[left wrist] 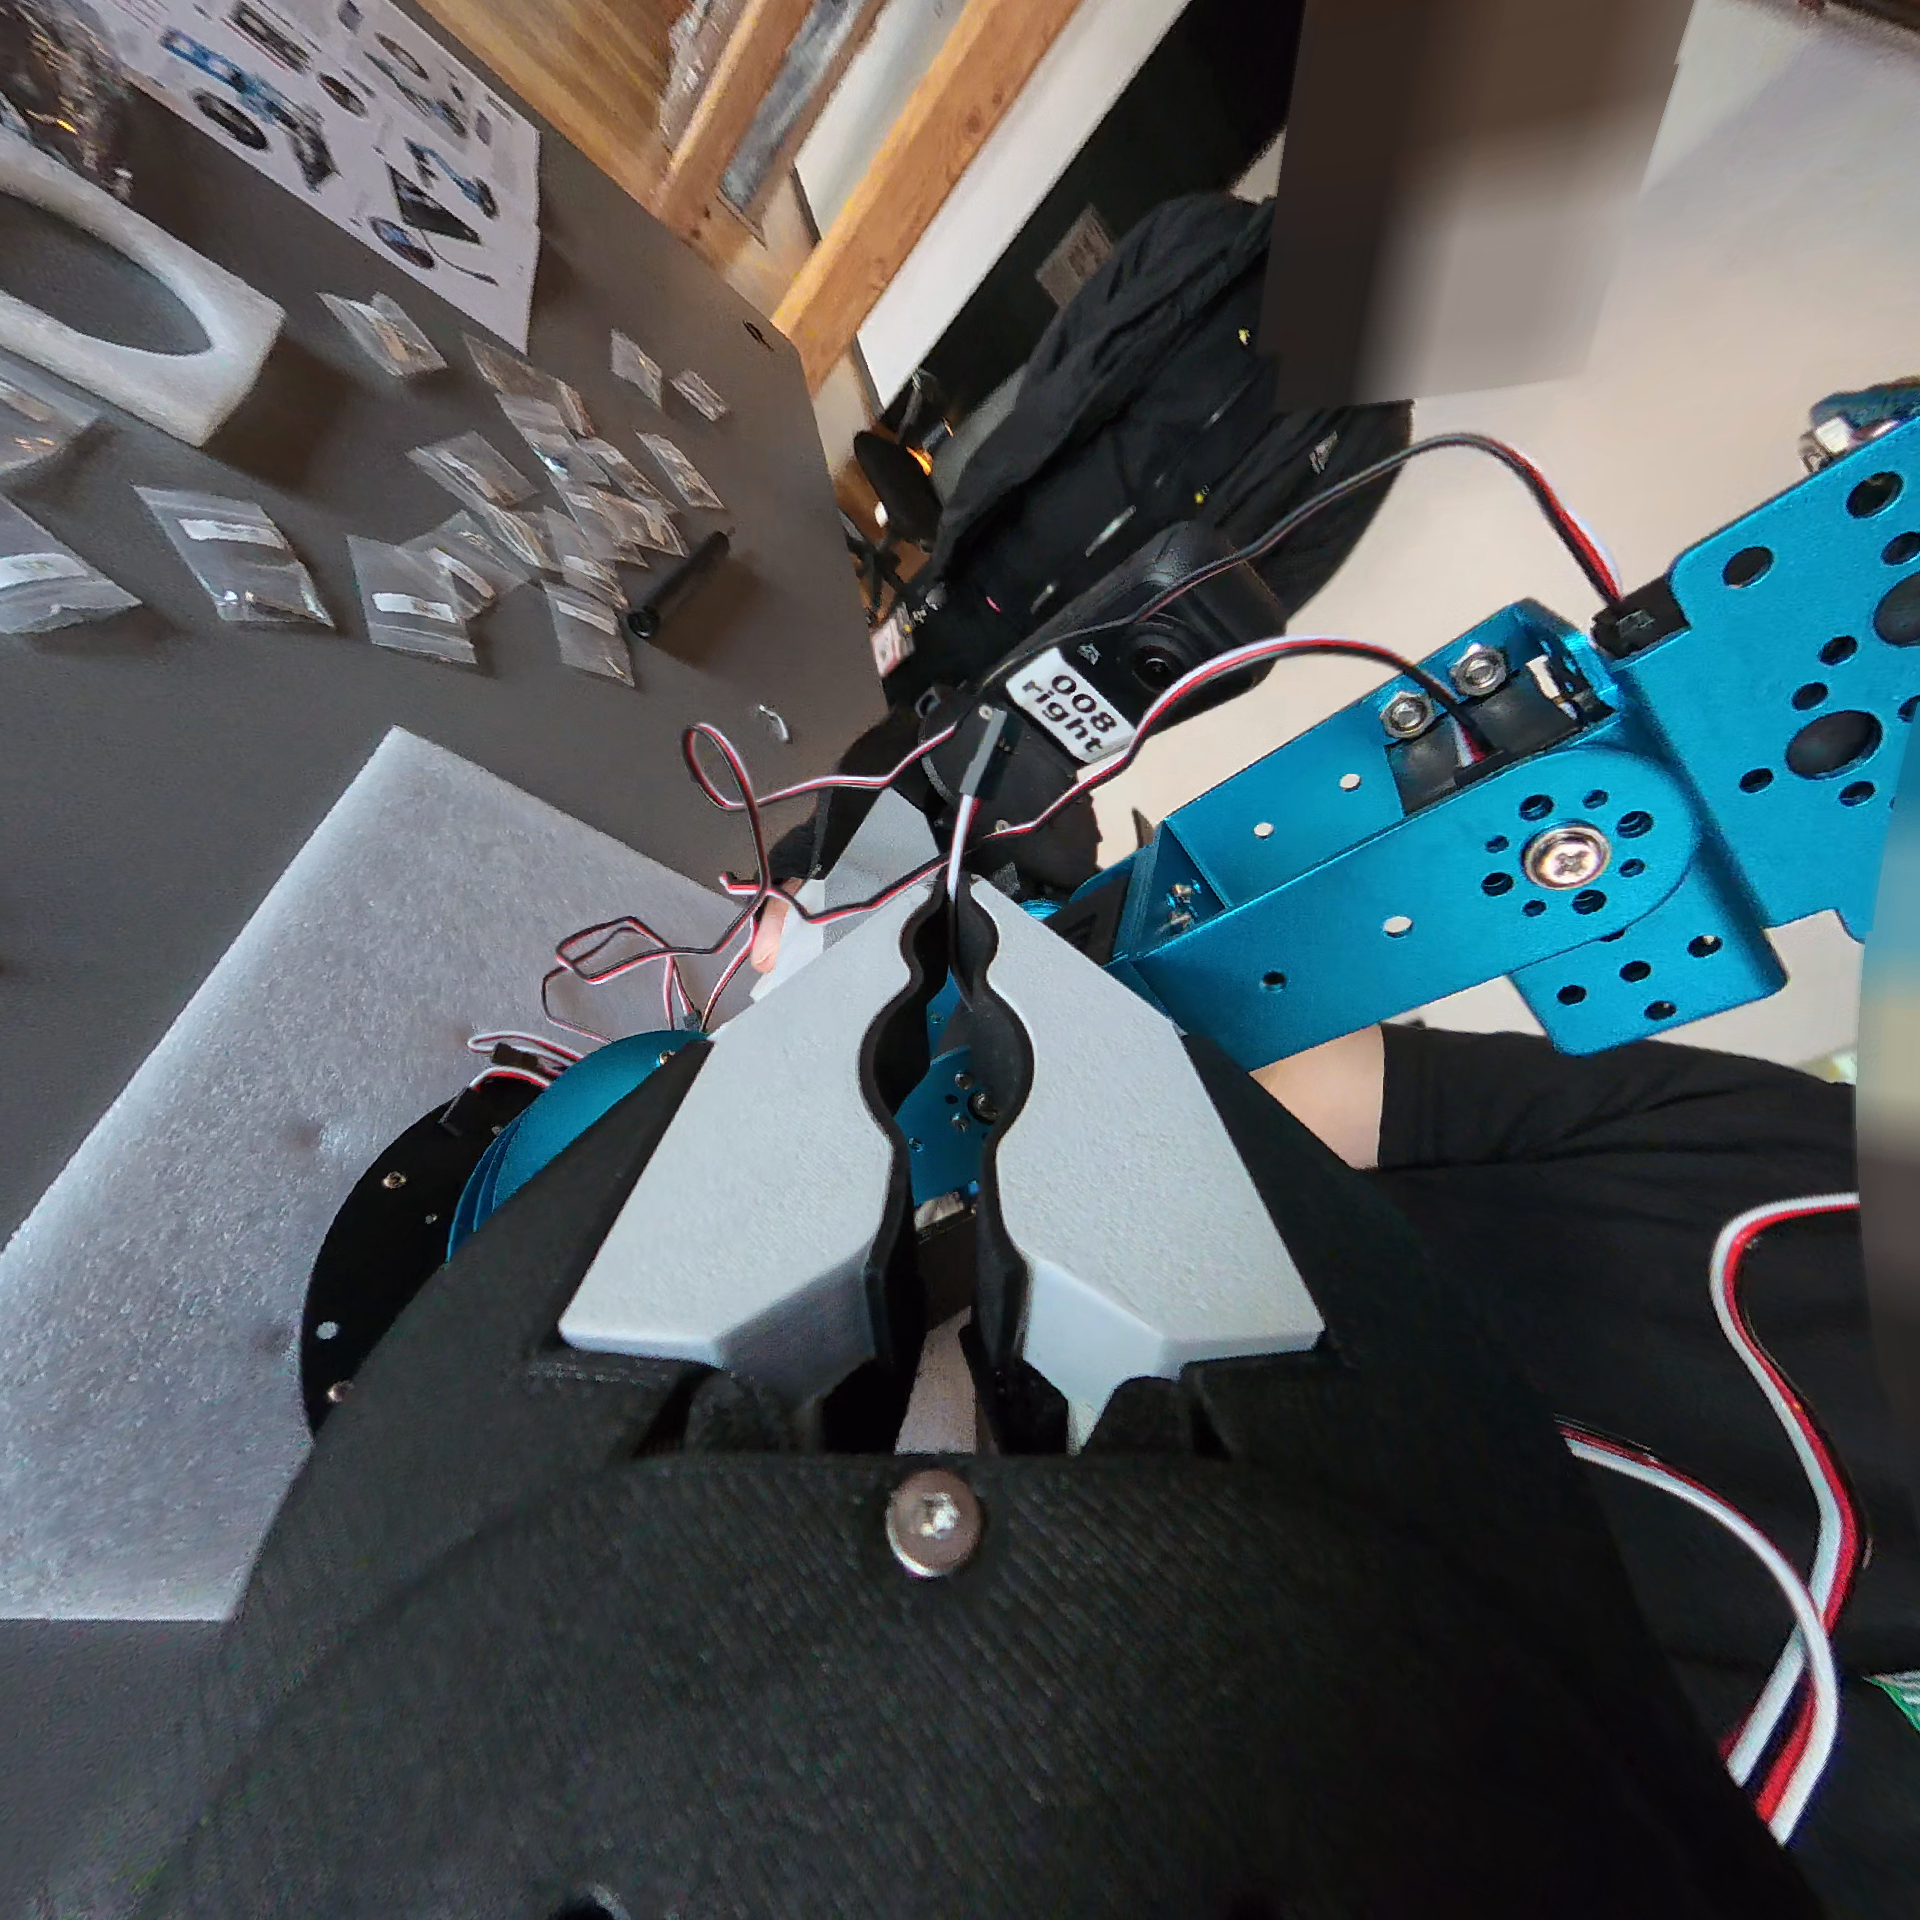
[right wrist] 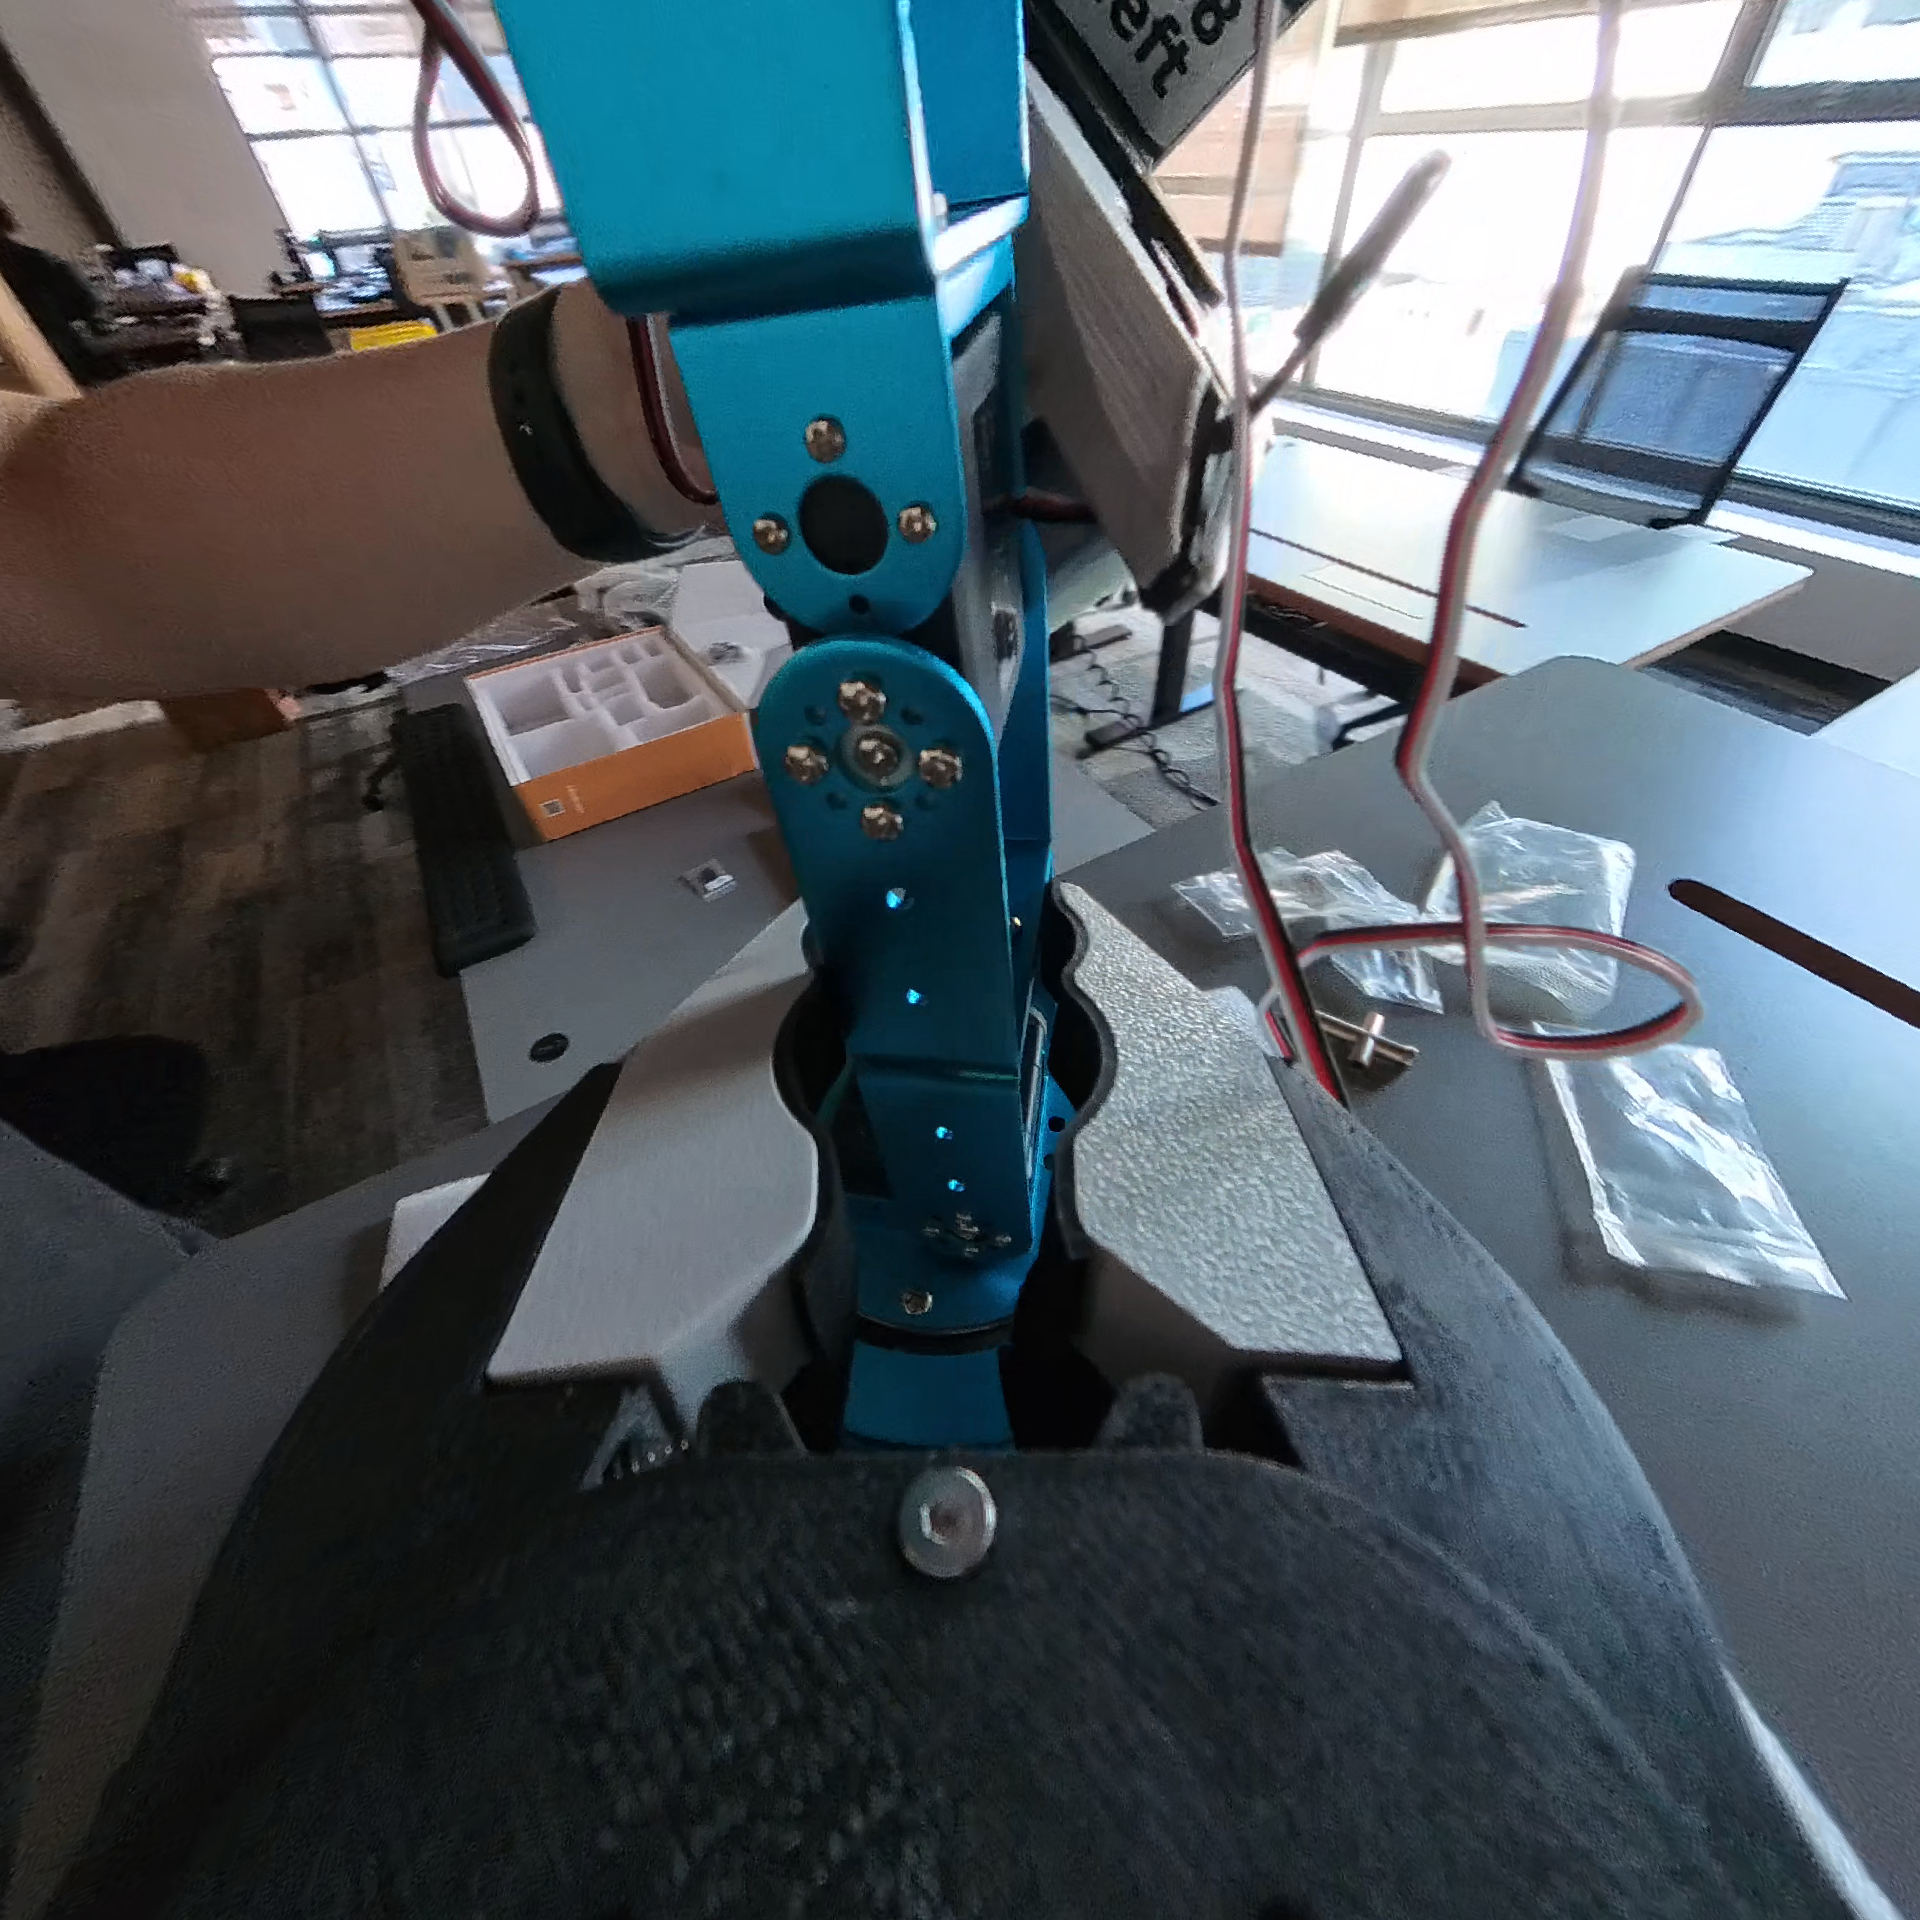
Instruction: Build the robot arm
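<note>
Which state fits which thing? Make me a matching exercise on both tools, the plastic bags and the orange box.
Things:
1. left tool
2. right tool
3. clear plastic bags
4. orange box

States:
A. lying spread on the dark table
B. pinching a servo wire
C. closed around the blue metal arm
D. open, showing a white foam insert

Pairs: 1-B, 2-C, 3-A, 4-D

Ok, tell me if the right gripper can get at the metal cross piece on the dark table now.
Probably not yet. The right gripper is shut on the blue robot arm; the cross piece lies unobstructed just beside its fingers, but it would have to let go first.
</note>
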The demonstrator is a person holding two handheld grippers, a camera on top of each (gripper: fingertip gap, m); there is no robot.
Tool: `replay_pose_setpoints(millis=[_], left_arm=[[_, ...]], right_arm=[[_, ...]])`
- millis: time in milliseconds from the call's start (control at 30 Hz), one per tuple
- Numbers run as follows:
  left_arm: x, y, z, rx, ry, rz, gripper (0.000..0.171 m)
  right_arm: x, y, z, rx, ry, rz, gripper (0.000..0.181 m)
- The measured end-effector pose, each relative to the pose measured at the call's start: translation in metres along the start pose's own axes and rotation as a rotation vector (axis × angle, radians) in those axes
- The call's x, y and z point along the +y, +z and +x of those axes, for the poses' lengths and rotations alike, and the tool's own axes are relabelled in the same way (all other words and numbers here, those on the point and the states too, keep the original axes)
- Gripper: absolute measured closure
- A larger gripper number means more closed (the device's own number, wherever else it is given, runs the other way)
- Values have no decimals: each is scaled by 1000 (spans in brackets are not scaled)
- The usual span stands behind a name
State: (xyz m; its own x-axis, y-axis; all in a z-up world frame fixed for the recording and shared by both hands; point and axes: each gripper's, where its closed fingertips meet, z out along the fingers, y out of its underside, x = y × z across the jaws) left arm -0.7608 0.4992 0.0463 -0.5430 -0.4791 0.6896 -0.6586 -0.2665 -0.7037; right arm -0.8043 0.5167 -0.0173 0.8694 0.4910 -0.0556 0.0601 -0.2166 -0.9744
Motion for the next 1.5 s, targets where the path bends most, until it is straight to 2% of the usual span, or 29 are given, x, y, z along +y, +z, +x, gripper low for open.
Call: replay_pose_setpoints(millis=[167,533,800,1000,1233,1500], left_arm=[[-1,-6,-1,-71,-28,109,171],[1,-23,3,-229,-92,413,171],[3,-26,5,-261,-136,524,171],[5,-26,6,-290,-119,547,171],[4,-28,6,-292,-141,639,171],[5,-31,6,-419,-155,744,171]], right_arm=[[1,1,-4,-159,-47,-29,144],[2,0,-17,-612,-84,-43,138],[1,-4,-22,-870,-66,-2,137],[4,-5,-24,-966,-138,-38,137],[7,-7,-24,-1050,-168,-86,136],[8,-10,-26,-1186,-180,-91,136]])
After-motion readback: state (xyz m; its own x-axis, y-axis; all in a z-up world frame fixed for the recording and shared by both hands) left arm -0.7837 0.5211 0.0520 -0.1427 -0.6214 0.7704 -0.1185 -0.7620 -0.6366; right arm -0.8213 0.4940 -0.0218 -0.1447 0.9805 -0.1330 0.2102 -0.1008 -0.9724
